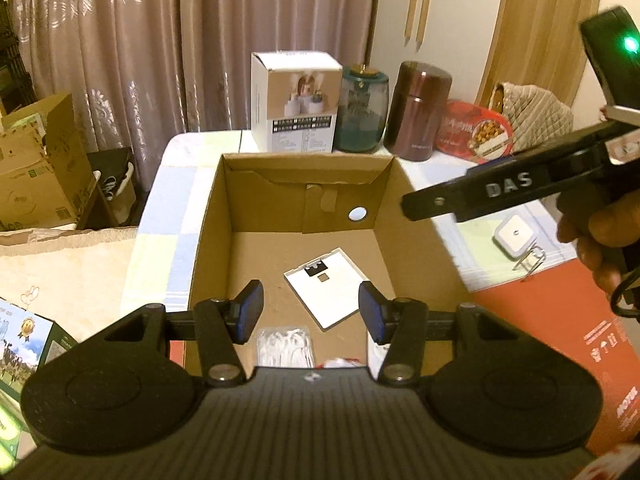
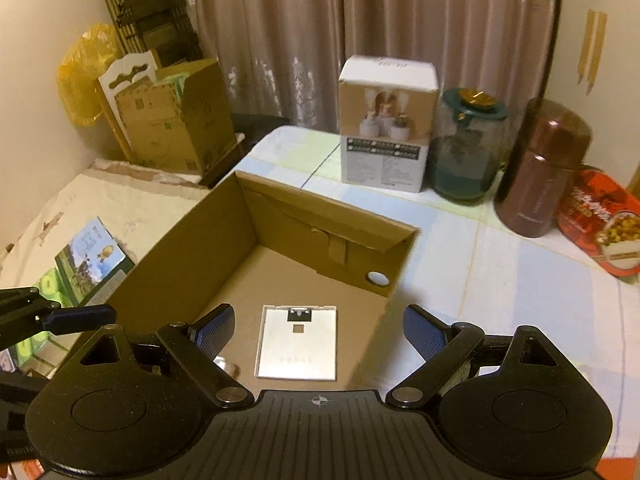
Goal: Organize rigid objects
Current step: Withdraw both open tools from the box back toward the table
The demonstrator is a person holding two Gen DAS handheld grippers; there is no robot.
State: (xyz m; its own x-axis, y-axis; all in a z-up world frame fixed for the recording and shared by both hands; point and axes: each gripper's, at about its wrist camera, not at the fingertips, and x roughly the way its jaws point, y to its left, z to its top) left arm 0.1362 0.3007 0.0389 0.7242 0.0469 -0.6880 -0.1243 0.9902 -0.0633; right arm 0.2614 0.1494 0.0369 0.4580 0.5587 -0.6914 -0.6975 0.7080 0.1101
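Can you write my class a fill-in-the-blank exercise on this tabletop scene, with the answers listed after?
1. The flat white panel lies inside the open ____ box.
2. Neither the left claw nor the right claw holds ____.
3. The maroon flask stands with its lid ____.
4. The teal jar stands between the white carton and the ____.

Answers: cardboard; anything; on; flask
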